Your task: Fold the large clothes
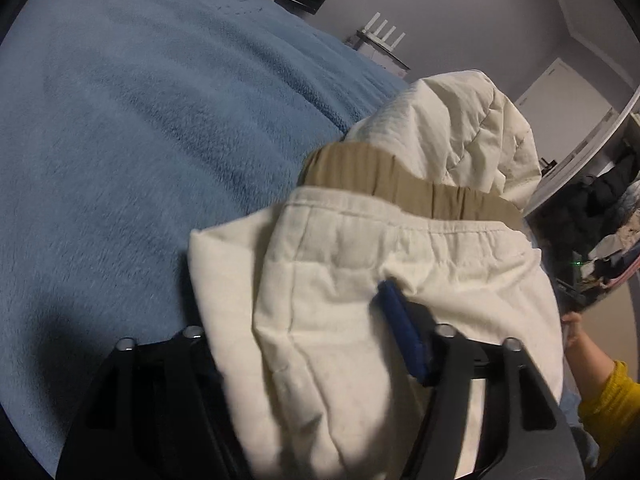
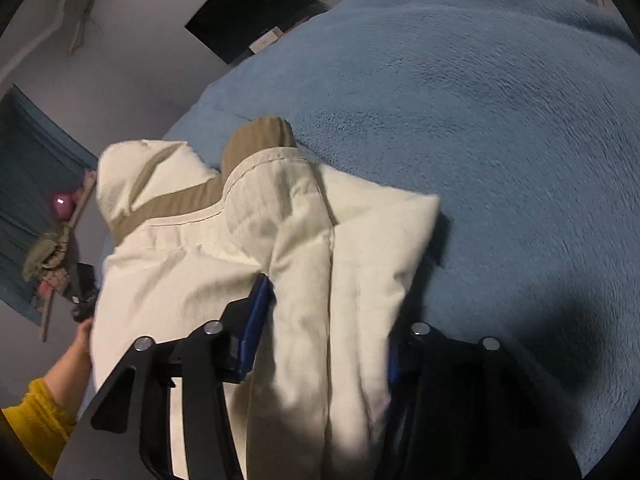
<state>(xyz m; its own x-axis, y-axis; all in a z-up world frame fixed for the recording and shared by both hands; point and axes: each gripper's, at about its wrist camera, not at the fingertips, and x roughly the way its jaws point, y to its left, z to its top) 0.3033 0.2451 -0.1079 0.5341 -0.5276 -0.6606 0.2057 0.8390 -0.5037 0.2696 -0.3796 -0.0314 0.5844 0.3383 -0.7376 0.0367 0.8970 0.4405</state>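
A cream garment (image 1: 360, 280) with a tan inner waistband (image 1: 440, 196) is bunched and folded over a blue fleece blanket (image 1: 140, 140). My left gripper (image 1: 304, 340) is shut on a thick fold of it; the blue pad of its right finger (image 1: 400, 328) shows and the left finger is hidden by cloth. In the right wrist view the same garment (image 2: 280, 248) hangs between my right gripper's (image 2: 324, 328) fingers, which are shut on a fold; its left blue pad (image 2: 254, 320) shows. The tan waistband (image 2: 248, 148) shows at the top of the fold.
The blue blanket (image 2: 480, 120) covers the whole bed. A dark panel (image 2: 256, 12) leans by the wall. A white router (image 1: 384, 36) stands beyond the bed. Hanging clothes (image 1: 600, 208) fill the right. The person's yellow sleeve (image 2: 40, 412) is at the lower left.
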